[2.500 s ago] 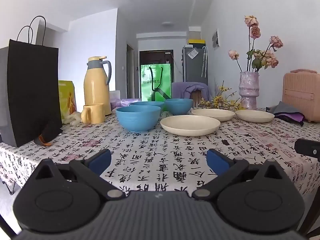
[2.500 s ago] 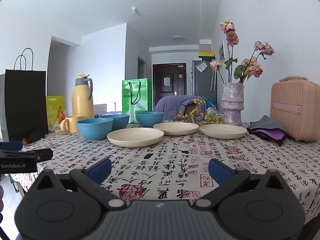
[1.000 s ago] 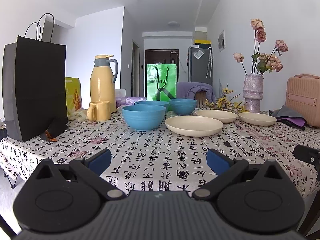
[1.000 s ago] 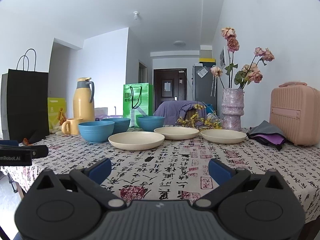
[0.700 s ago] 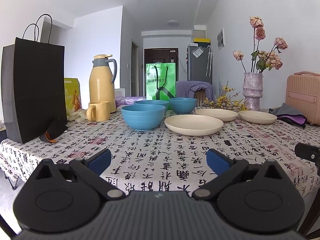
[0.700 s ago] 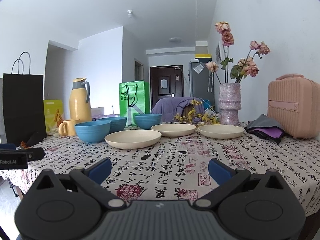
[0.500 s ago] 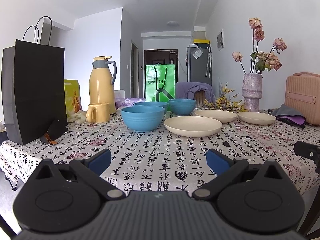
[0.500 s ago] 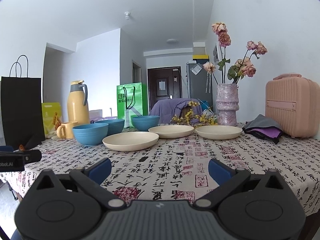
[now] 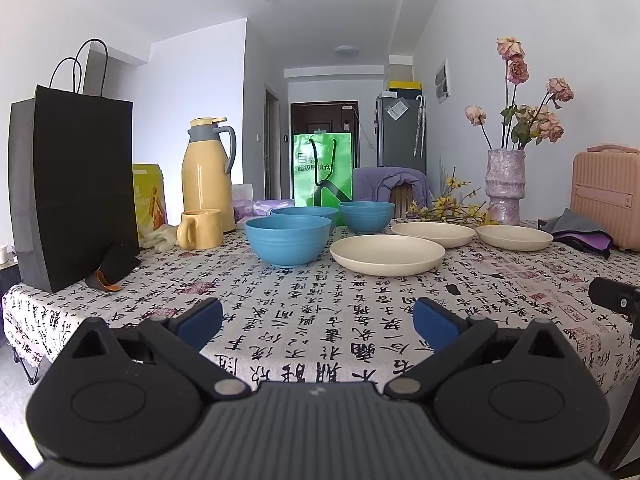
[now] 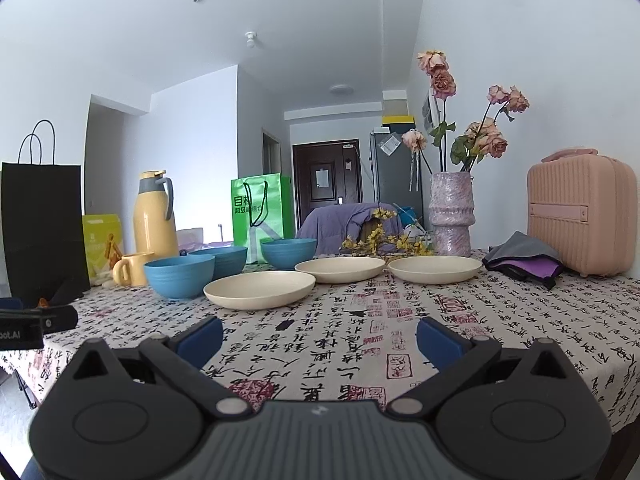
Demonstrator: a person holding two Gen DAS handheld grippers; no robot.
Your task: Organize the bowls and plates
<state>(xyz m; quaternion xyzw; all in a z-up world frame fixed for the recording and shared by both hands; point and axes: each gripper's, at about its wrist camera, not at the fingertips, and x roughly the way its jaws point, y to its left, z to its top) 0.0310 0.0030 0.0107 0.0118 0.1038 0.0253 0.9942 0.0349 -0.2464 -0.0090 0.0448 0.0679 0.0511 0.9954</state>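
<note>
We hold the left gripper [image 9: 318, 319] and the right gripper [image 10: 319, 332] low at the near edge of the table [image 9: 320, 320], both with blue-padded fingers spread wide and nothing between them. The table carries a cloth printed with black calligraphy.

Toward the middle of the surface stand three blue bowls: the nearest blue bowl [image 9: 288, 239] sits just left of the nearest cream plate [image 9: 387, 254], apart from it; a second blue bowl [image 9: 306, 214] stands close behind it, and a third blue bowl [image 9: 366, 215] stands further back to the right. Three cream plates run in a line toward the far right: the nearest, then a middle cream plate [image 9: 433, 234], then a far cream plate [image 9: 514, 237]. None are stacked.

Along the left edge stand a black paper bag [image 9: 72, 184], a yellow mug [image 9: 200, 229] and a yellow thermos jug [image 9: 209, 172]. Behind the bowls, a green shopping bag [image 9: 322, 168] stands upright. Toward the far right corner stand a purple vase of dried roses [image 10: 451, 212], a folded grey and purple cloth [image 10: 524, 260] and a pink case [image 10: 580, 216].
</note>
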